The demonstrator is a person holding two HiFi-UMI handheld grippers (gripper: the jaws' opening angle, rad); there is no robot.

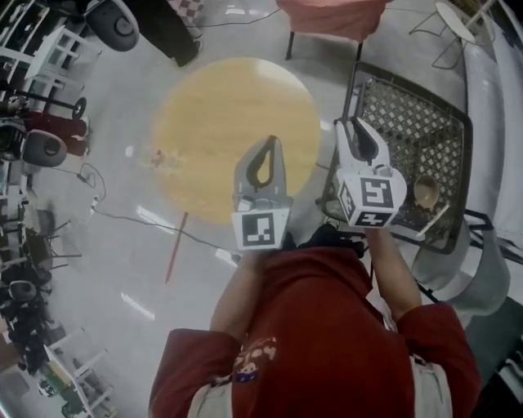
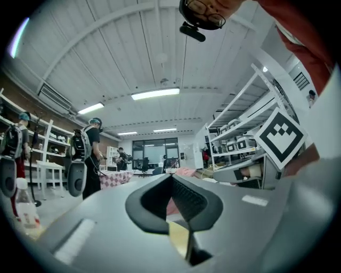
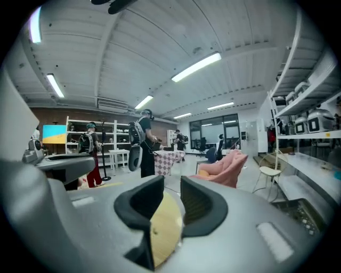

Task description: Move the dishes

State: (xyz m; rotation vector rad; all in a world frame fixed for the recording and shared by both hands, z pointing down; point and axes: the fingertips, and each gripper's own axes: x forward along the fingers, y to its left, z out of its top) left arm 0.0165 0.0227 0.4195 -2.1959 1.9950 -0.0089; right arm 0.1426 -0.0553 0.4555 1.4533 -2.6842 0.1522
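In the head view a black wire rack [image 1: 441,122] stands at the right, with a tan bowl [image 1: 425,192] and a pale stick-like utensil [image 1: 434,218] in its near corner. My right gripper [image 1: 353,124] hovers over the rack's left edge, its jaws a little apart with nothing between them. The right gripper view shows that gap [image 3: 171,184] and the rack [image 3: 301,213] low at the right. My left gripper [image 1: 266,144] is over the round wooden table [image 1: 204,114], shut and empty; its tips meet in the left gripper view [image 2: 171,177]. Both point roughly level into the room.
A pink armchair [image 1: 331,16] stands beyond the table, also in the right gripper view [image 3: 226,165] beside a white chair [image 3: 269,173]. Cables and a red stick [image 1: 176,249] lie on the floor. People with backpacks [image 2: 88,160] stand by shelves. A plastic bottle [image 2: 24,205] stands at the left.
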